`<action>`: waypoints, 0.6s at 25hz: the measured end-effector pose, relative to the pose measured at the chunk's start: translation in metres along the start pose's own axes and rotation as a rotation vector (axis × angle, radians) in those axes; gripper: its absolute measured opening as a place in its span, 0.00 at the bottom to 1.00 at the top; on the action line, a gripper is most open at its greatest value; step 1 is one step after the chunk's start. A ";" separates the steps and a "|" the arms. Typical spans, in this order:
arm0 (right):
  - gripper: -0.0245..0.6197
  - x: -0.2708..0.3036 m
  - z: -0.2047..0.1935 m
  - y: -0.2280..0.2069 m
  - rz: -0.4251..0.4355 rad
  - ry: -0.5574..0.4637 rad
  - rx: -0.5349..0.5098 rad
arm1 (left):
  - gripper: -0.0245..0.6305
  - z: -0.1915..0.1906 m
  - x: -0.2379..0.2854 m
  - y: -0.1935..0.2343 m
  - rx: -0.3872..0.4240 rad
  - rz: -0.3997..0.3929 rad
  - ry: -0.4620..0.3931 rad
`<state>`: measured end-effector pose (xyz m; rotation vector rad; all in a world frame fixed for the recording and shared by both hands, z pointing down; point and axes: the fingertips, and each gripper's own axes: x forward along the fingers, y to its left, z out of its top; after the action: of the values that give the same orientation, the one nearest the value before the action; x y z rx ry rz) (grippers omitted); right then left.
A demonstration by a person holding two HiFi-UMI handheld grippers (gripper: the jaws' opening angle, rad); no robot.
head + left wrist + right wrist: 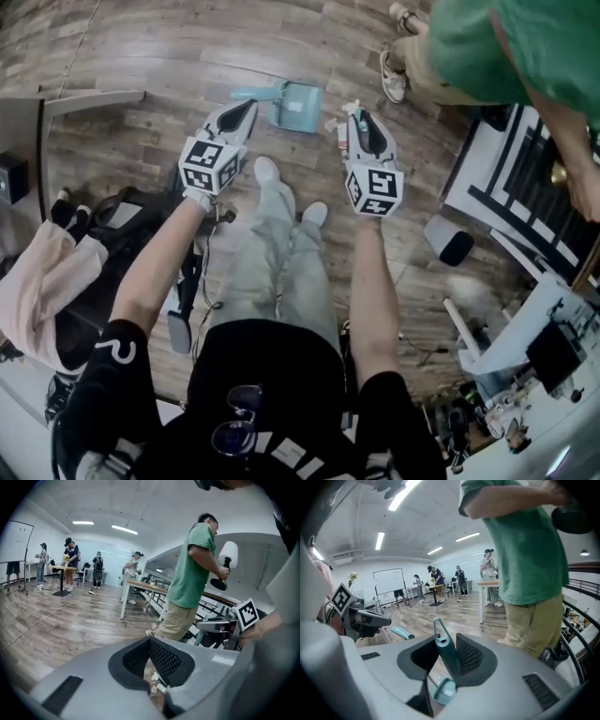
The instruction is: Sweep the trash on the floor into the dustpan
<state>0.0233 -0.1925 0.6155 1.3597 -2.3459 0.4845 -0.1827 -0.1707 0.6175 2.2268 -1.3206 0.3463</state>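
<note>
A teal dustpan [298, 105] lies on the wood floor ahead of my feet, its handle [249, 94] pointing left. My left gripper [239, 114] hovers just short of that handle with its jaws shut on nothing. In the left gripper view several small white trash scraps [157, 684] lie on the floor below the jaws. My right gripper [362, 129] is to the right of the pan, shut on the teal handle of a small brush [443, 649]. The brush head [443, 691] hangs below the jaws. The dustpan handle [401, 633] also shows in the right gripper view.
A person in a green shirt [487, 47] stands close at the upper right, one shoe [393, 81] near the pan. My own shoes [268, 172] are just behind the grippers. Bags and a chair [103, 225] crowd the left, equipment and a railing [506, 187] the right.
</note>
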 end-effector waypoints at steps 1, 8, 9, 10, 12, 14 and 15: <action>0.19 0.005 0.004 0.006 0.007 -0.008 0.001 | 0.04 0.000 0.000 0.003 0.000 -0.003 0.001; 0.19 0.036 0.036 0.057 0.088 -0.063 0.024 | 0.04 0.005 -0.004 0.027 0.010 -0.012 -0.003; 0.19 0.039 0.040 0.063 0.103 -0.071 0.029 | 0.04 0.007 -0.004 0.029 0.011 -0.014 -0.004; 0.19 0.042 0.044 0.069 0.119 -0.076 0.033 | 0.04 0.008 -0.003 0.030 0.013 -0.016 -0.002; 0.19 0.047 0.052 0.079 0.148 -0.084 0.036 | 0.04 0.011 0.000 0.033 0.014 -0.018 0.005; 0.19 0.048 0.058 0.086 0.165 -0.087 0.034 | 0.04 0.010 0.004 0.033 0.012 -0.021 0.017; 0.19 0.047 0.060 0.088 0.168 -0.088 0.031 | 0.04 0.009 0.005 0.032 0.012 -0.025 0.025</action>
<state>-0.0843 -0.2150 0.5777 1.2263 -2.5474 0.5212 -0.2085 -0.1914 0.6220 2.2396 -1.2804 0.3724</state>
